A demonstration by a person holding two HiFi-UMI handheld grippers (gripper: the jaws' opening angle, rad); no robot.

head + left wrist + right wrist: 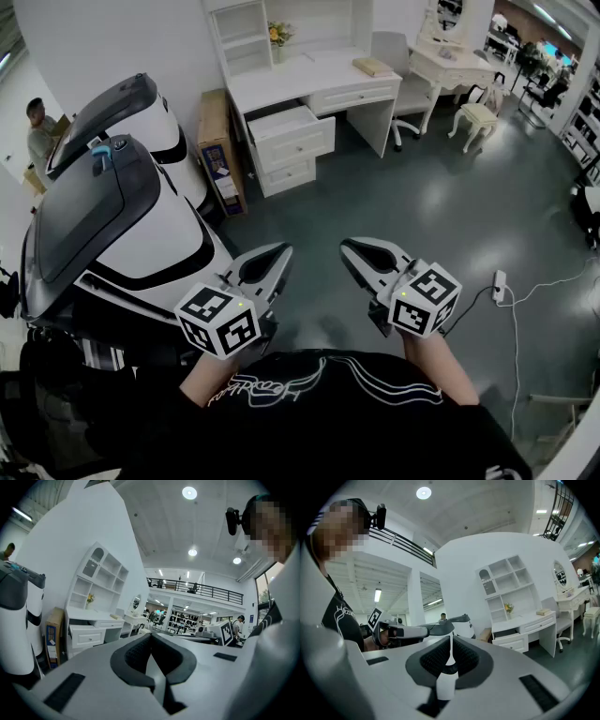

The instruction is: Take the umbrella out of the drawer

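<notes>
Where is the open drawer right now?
Head view, upper centre: the open drawer sticks out of the white desk, just right of a cardboard box.

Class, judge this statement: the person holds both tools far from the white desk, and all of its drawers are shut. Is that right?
No. One drawer of the white desk stands pulled open, as the head view shows. The left tool and right tool are indeed far from it.

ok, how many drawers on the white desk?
3 on the desk: the open drawer at left, the lower drawer shut beneath it, the wide drawer shut to its right. Others may be hidden.
</notes>
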